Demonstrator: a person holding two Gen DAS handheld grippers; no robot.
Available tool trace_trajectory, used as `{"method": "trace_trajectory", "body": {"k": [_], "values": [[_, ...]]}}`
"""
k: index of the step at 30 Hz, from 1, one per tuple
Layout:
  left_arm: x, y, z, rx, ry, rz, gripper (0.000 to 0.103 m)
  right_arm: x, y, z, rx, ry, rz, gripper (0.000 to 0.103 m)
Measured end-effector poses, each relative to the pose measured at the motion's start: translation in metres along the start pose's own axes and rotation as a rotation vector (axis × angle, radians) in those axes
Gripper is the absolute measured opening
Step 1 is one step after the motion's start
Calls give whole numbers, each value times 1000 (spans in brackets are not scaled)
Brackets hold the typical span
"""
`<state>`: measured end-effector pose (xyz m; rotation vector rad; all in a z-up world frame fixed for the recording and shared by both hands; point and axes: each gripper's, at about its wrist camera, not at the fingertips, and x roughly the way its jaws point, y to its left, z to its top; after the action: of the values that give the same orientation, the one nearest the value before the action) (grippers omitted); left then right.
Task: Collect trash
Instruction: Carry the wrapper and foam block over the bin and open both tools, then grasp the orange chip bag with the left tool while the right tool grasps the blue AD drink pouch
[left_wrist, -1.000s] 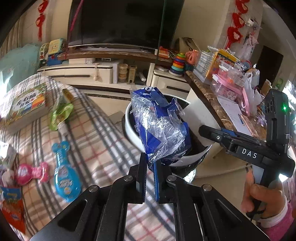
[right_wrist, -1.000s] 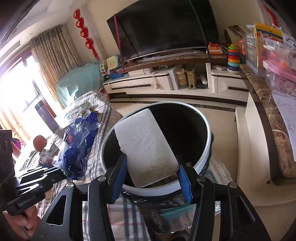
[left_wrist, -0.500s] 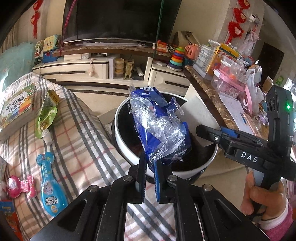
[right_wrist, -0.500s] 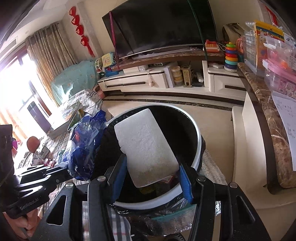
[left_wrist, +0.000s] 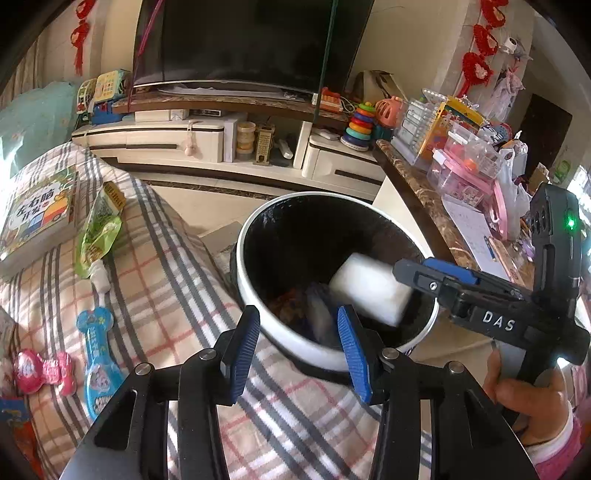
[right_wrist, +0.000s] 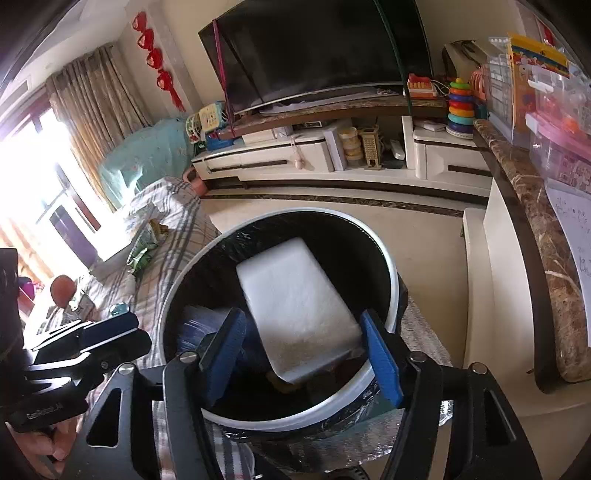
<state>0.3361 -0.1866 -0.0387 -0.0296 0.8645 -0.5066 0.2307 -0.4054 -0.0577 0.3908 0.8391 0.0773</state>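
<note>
A: How does the left tool (left_wrist: 298, 345) stand?

B: Its jaws have just been opening. They stand apart now, with nothing pressed between the blue pads. The blue wrapper (left_wrist: 319, 317) is free of them. It looks blurred, just ahead of the tips, inside the bin (left_wrist: 258, 314).

A: And the right tool (right_wrist: 301, 352)?

B: Its jaws have also just been opening. The white foam block (right_wrist: 295, 310) is between them, but the pads do not press it. I see a gap on the left side. On the right side I cannot tell if the corner touches the pad. The block is tilted and lies within the mouth of the bin, ahead of the tool.

A: Where is the bin from the tools?

B: Directly in front of both, below the tips. It is round, with a white rim and a black bag (right_wrist: 373, 269) inside. Some brown scraps lie at the bottom.

A: What is left of the left tool?

B: A plaid blanket (left_wrist: 177, 280). On it lie a green pouch (left_wrist: 98, 230), a blue toy (left_wrist: 99, 354), a pink toy (left_wrist: 42, 371) and a book (left_wrist: 38, 214).

A: And to the right?

B: A hand (left_wrist: 528, 402) holds the right tool from below. Beyond it stands a brown marble counter (left_wrist: 417, 192) with plastic boxes.
</note>
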Motion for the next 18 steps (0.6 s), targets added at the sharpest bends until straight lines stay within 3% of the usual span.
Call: {"method": "trace_trajectory", "body": {"k": [11,18], "values": [[-41,23,-45,-88,-11,37,55,-17,23,-10,-5,-33,36,89],[-82,42,-79,-144,-27,83,55,-21,57,-26,-24,-35,106,92]]}}
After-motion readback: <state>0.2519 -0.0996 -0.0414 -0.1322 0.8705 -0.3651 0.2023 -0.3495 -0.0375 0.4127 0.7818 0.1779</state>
